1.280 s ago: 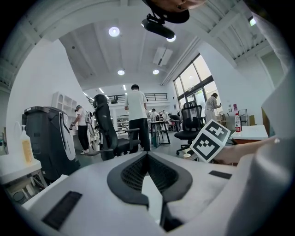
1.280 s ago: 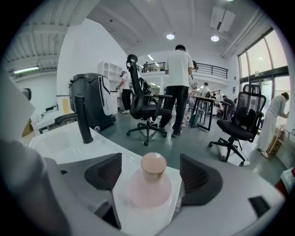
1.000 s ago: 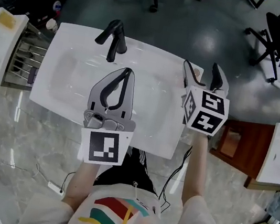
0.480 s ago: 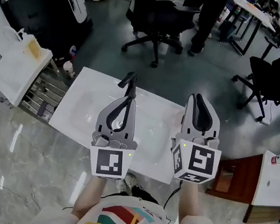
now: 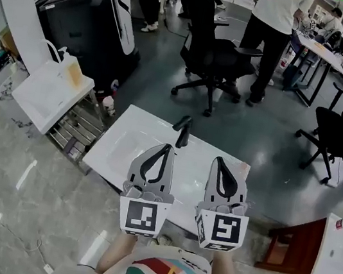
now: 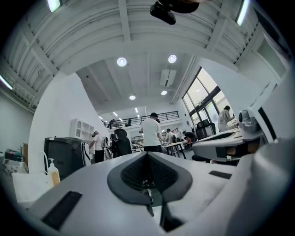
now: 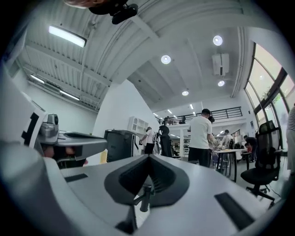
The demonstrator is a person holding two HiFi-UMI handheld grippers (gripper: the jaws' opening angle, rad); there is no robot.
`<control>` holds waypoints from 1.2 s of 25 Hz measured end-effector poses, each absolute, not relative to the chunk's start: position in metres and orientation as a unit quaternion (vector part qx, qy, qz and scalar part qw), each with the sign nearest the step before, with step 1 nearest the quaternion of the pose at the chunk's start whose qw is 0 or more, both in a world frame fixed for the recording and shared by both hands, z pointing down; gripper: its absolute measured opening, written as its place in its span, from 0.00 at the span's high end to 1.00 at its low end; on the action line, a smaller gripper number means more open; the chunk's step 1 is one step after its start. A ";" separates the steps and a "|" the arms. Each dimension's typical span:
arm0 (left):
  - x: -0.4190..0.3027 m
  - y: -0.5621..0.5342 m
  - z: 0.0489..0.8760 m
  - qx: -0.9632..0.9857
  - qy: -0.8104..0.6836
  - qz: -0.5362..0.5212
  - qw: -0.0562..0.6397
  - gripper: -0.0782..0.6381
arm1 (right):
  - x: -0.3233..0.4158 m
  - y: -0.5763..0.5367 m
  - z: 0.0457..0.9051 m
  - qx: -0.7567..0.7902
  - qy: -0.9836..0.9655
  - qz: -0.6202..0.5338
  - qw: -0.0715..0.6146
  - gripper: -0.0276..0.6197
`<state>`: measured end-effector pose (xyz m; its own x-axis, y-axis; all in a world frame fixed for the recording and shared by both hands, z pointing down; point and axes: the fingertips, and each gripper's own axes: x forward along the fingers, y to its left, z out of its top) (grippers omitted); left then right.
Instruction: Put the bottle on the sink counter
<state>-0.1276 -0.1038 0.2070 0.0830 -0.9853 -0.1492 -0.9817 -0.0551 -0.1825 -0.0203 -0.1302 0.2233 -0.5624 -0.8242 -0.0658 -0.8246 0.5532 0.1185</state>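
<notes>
The white sink counter (image 5: 125, 150) with its black faucet (image 5: 183, 131) lies just ahead of both grippers in the head view. My left gripper (image 5: 165, 146) and right gripper (image 5: 219, 160) are held side by side above its near edge, jaws shut and holding nothing. In the left gripper view the left gripper (image 6: 147, 155) points level across the room. So does the right gripper (image 7: 148, 157) in its own view. A pump bottle (image 6: 53, 172) of yellowish liquid stands on a white side cabinet (image 5: 47, 94) left of the sink, apart from both grippers.
A wire rack (image 5: 76, 129) sits between the cabinet and the sink. A black machine (image 5: 93, 19) stands behind the cabinet. Office chairs (image 5: 216, 59) and standing people (image 5: 275, 20) fill the floor beyond the sink. At the right are a wooden stand (image 5: 292, 251) and a white table (image 5: 339, 246).
The right gripper's jaws have gone from wide open to shut with nothing in them. Both grippers have drawn back from over the basin, and the head view has lifted to show the room.
</notes>
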 end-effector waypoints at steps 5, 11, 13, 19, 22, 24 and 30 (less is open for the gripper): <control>-0.140 -0.083 0.206 -0.714 0.689 0.011 0.124 0.87 | -0.045 -0.105 0.231 -0.436 0.897 0.070 0.001 0.94; -0.147 -0.074 0.203 -0.702 0.699 0.001 0.141 0.87 | -0.054 -0.098 0.235 -0.423 0.904 0.067 -0.006 0.94; -0.149 -0.072 0.204 -0.698 0.704 0.005 0.132 0.87 | -0.057 -0.096 0.236 -0.417 0.907 0.065 -0.007 0.94; -0.151 -0.069 0.210 -0.694 0.708 -0.005 0.130 0.87 | -0.066 -0.094 0.242 -0.406 0.911 0.063 -0.019 0.94; -0.152 -0.068 0.209 -0.689 0.712 -0.005 0.134 0.87 | -0.066 -0.094 0.241 -0.401 0.914 0.068 -0.018 0.94; -0.154 -0.067 0.213 -0.687 0.716 -0.008 0.123 0.87 | -0.066 -0.094 0.243 -0.401 0.914 0.064 -0.017 0.94; -0.158 -0.068 0.216 -0.683 0.720 -0.005 0.123 0.87 | -0.066 -0.095 0.250 -0.399 0.915 0.054 -0.021 0.94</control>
